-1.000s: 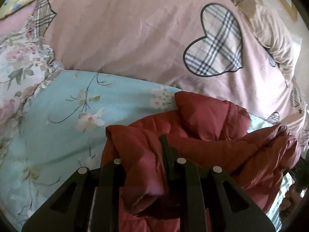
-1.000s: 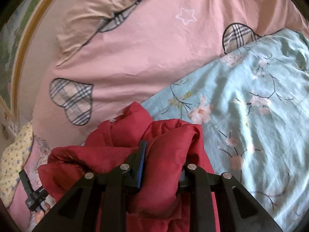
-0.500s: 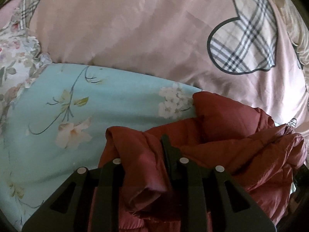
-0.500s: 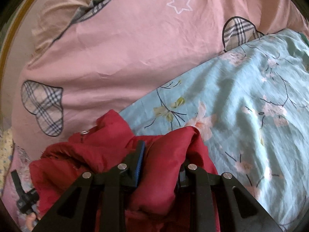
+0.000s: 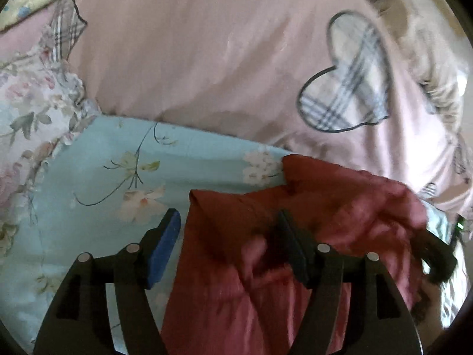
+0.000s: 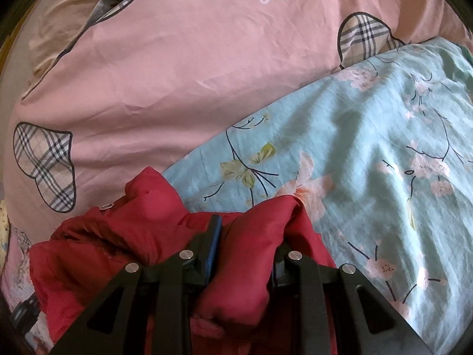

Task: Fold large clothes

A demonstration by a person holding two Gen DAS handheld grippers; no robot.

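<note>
Jacket (image 6: 147,227) on sheet (image 6: 369,148), before quilt (image 6: 177,74)

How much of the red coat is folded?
Done: the red coat lies bunched on the blue flowered sheet. In hand: the right gripper pinches one fold; the left gripper is opening, fabric loose between its jaws. Left: no neat, flat fold shows yet.

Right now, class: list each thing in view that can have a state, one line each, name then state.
Red jacket: bunched, lying on the bed.
Left gripper: jaws opening, jacket fabric loose between them.
Right gripper: shut on a jacket fold.
Blue floral sheet: spread, lightly wrinkled.
Pink duvet: spread out.
</note>
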